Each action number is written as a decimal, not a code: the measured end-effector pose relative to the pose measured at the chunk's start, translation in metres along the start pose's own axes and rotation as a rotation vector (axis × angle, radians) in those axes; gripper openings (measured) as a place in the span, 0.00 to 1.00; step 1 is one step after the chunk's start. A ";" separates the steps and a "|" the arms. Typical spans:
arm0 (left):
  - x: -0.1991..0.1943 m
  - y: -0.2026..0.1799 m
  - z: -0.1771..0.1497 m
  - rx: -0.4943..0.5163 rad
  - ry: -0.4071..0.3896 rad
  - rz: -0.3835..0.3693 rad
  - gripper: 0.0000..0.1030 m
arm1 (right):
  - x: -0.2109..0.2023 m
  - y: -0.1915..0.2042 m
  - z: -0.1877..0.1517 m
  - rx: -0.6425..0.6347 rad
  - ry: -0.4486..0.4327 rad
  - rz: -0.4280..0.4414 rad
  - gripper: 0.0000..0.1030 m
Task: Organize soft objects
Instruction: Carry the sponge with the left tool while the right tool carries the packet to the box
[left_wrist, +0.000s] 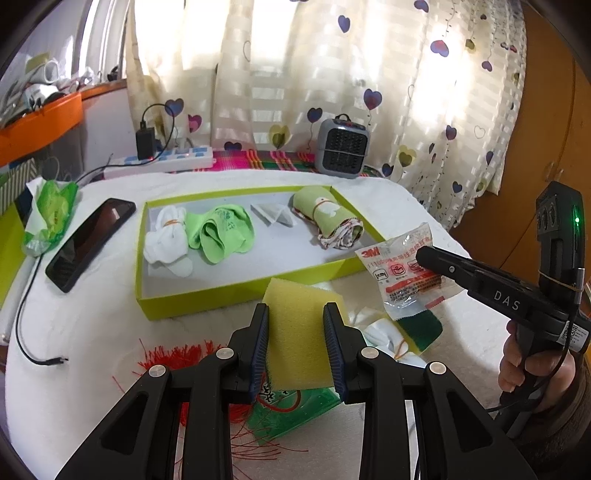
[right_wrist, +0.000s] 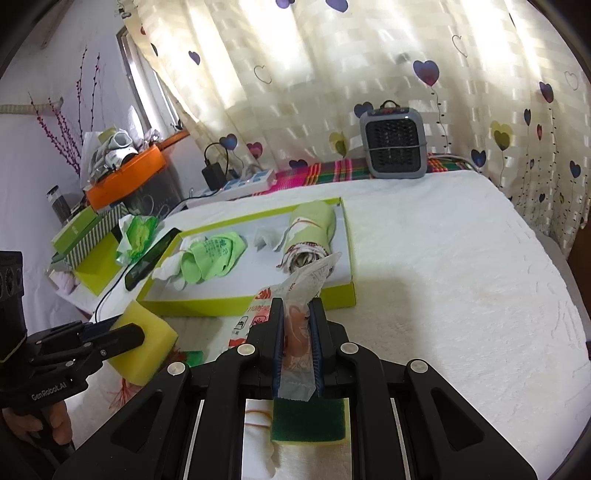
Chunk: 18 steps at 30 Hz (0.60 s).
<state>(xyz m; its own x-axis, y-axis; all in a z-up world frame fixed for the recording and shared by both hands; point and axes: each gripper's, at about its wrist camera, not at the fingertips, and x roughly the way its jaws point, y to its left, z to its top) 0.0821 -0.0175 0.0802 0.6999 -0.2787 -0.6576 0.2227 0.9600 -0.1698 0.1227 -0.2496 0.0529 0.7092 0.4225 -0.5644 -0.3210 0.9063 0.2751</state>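
My left gripper (left_wrist: 297, 312) is shut on a yellow sponge (left_wrist: 299, 332) and holds it above the white cloth, just in front of the lime-green tray (left_wrist: 236, 291). My right gripper (right_wrist: 297, 308) is shut on a clear 3M earplug packet (right_wrist: 295, 332), also seen in the left wrist view (left_wrist: 402, 273), near the tray's front right corner. The tray holds a white sock bundle (left_wrist: 168, 236), a green cloth (left_wrist: 221, 230), a folded white piece (left_wrist: 271, 214) and a rolled green towel (left_wrist: 327, 216). A green-and-yellow scouring sponge (right_wrist: 310, 421) lies below the right gripper.
A phone (left_wrist: 90, 242) and a green wipes pack (left_wrist: 51, 218) lie left of the tray. A grey heater (left_wrist: 343, 147) and power strip (left_wrist: 162, 160) stand at the back. Red tassels (left_wrist: 177, 354), a white bundle (left_wrist: 388, 338) and a green packet (left_wrist: 291, 406) lie under the left gripper.
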 end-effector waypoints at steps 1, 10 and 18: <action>-0.001 0.000 0.001 0.001 -0.003 0.000 0.27 | -0.001 0.000 0.000 -0.001 -0.003 0.001 0.13; -0.010 0.000 0.013 0.010 -0.042 0.006 0.27 | -0.014 0.001 0.009 -0.005 -0.051 0.007 0.13; -0.008 0.007 0.028 0.009 -0.057 0.011 0.27 | -0.014 0.005 0.021 -0.019 -0.072 0.015 0.13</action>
<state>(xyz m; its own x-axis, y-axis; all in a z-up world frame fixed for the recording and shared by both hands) 0.0975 -0.0094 0.1050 0.7402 -0.2691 -0.6162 0.2207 0.9629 -0.1554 0.1239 -0.2511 0.0786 0.7472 0.4347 -0.5028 -0.3436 0.9001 0.2677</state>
